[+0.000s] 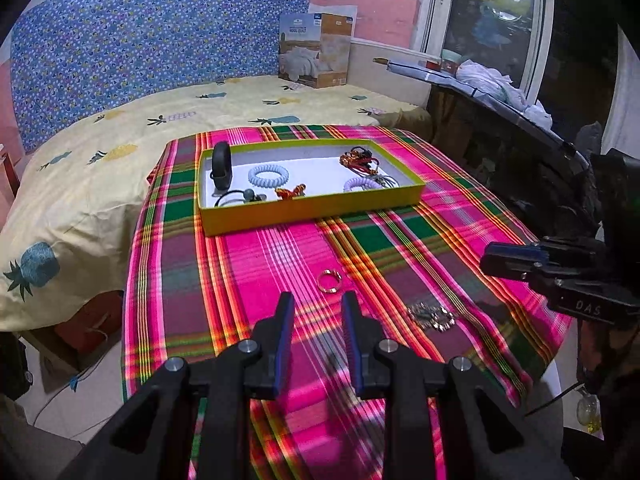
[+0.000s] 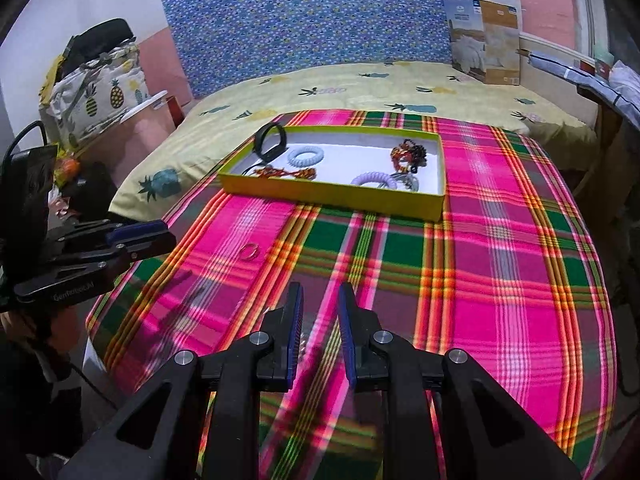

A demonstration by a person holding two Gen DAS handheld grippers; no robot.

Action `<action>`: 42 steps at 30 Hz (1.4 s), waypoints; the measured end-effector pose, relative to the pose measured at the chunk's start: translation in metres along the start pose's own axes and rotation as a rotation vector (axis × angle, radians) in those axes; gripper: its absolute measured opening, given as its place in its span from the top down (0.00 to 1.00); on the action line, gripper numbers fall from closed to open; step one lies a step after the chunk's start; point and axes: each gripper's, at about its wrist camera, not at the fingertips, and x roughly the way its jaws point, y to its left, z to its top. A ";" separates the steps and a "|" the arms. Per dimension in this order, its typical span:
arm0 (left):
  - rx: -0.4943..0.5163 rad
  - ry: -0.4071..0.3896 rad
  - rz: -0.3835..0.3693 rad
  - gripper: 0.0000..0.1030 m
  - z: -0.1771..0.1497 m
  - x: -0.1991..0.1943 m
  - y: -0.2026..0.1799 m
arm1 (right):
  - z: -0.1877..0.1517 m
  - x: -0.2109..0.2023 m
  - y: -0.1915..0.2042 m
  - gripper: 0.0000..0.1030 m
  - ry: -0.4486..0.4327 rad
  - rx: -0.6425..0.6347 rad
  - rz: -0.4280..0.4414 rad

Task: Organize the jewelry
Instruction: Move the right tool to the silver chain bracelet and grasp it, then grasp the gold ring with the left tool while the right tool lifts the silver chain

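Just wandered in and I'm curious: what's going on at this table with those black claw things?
Someone is sorting jewelry into a yellow tray using two hand-held grippers. Hair ties and bracelets already lie inside it. A gold ring and a small metal cluster still sit on the plaid cloth. The left gripper hovers open near the ring; the right gripper is open and empty.

One tray [image 1: 312,210], two coil hair ties [image 1: 268,175], one gold ring [image 1: 329,281].

L wrist cam low over plaid cloth [image 1: 248,256], facing yellow tray [image 1: 304,208] mid-frame, R wrist cam same way from further right, tray [image 2: 332,196] upper centre, both share tray, cloth [image 2: 500,264], bed behind.
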 end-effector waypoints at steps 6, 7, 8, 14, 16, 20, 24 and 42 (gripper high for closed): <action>-0.009 0.015 -0.004 0.76 -0.008 -0.002 0.000 | -0.015 0.008 0.005 0.82 0.031 -0.023 0.020; -0.010 0.017 -0.004 0.76 -0.009 -0.001 0.000 | -0.018 0.011 0.007 0.82 0.037 -0.029 0.022; -0.012 0.018 -0.004 0.76 -0.009 -0.001 0.000 | -0.020 0.012 0.008 0.82 0.040 -0.034 0.024; -0.017 0.022 -0.009 0.76 -0.010 0.000 0.001 | -0.027 0.026 0.016 0.82 0.068 -0.100 0.039; -0.017 0.024 -0.010 0.76 -0.010 0.001 0.001 | -0.027 0.031 0.016 0.82 0.079 -0.115 0.044; -0.021 0.027 -0.014 0.76 -0.010 0.002 0.002 | -0.028 0.038 0.019 0.82 0.094 -0.145 0.043; -0.023 0.029 -0.016 0.76 -0.009 0.003 0.003 | -0.026 0.046 0.018 0.82 0.103 -0.149 0.031; -0.033 0.052 -0.033 0.76 -0.003 0.020 0.002 | -0.011 0.058 0.012 0.82 0.128 -0.111 0.050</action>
